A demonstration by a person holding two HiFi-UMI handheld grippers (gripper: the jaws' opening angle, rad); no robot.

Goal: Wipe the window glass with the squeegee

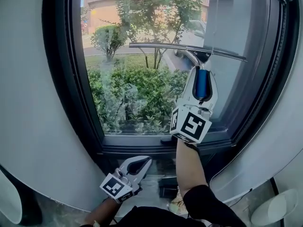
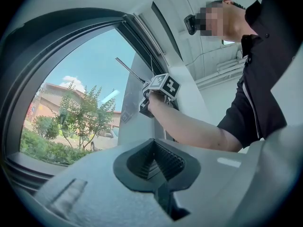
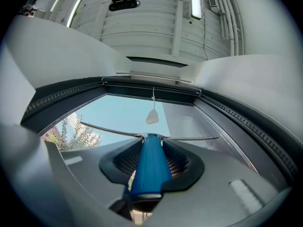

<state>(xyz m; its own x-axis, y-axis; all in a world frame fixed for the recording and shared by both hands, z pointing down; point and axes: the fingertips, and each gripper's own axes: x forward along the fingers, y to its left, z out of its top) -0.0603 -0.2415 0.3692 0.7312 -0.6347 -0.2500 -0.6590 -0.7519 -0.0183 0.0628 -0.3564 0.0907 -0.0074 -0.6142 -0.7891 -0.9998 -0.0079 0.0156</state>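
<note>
The right hand-held gripper (image 1: 202, 82), raised at arm's length, is clamped on the blue handle (image 3: 150, 167) of the squeegee (image 1: 170, 46). The long blade lies nearly level across the upper part of the window glass (image 1: 118, 74), right of centre. It appears to rest against the pane, though contact cannot be confirmed from these angles. The left hand-held gripper (image 1: 144, 162) hangs low beneath the sill (image 1: 137, 141), its jaws drawn together with nothing between them. A dark frame (image 1: 61, 79) surrounds the curved window. Beyond the glass stand green shrubs (image 1: 137, 103), a slender tree (image 1: 156, 13) and a building under blue sky.
</note>
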